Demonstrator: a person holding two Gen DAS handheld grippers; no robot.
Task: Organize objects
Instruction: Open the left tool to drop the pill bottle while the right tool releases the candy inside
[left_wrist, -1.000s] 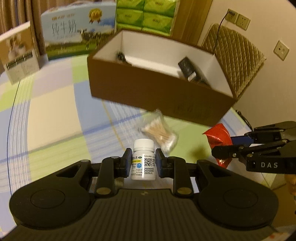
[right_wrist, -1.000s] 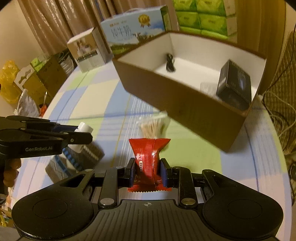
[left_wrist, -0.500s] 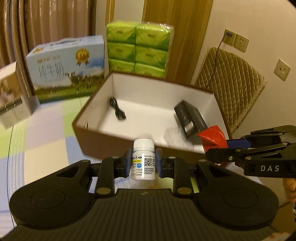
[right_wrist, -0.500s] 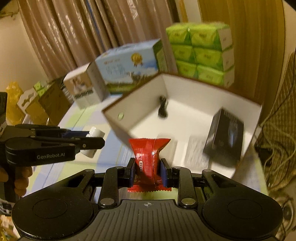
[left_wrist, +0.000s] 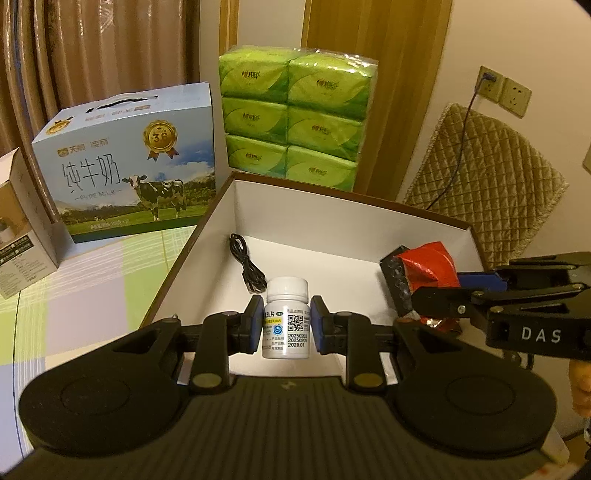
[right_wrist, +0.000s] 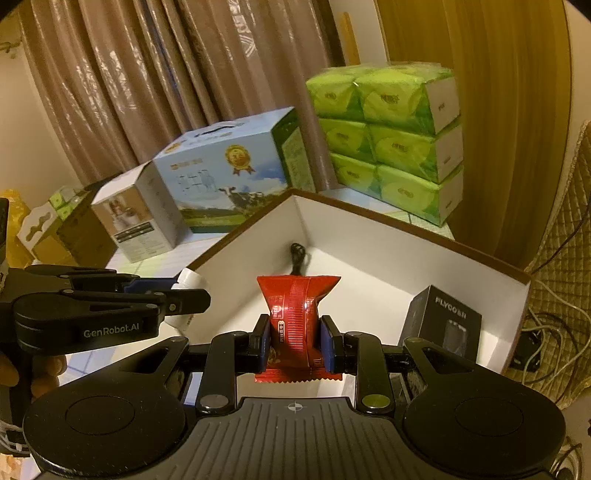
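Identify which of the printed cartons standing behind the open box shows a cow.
It is the blue milk carton with the carry handle and gold medal, standing between the smaller white carton and the green tissue packs.

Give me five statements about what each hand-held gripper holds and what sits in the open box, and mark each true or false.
1. The left hand-held gripper is shut on a white pill bottle. True.
2. The right hand-held gripper is open, holding nothing. False: it is shut on a red snack packet.
3. A black cable lies inside the cardboard box. True.
4. The black carton stands outside the box, beside the milk carton. False: it is inside the box, by the right wall.
5. The green tissue packs are stacked behind the box. True.
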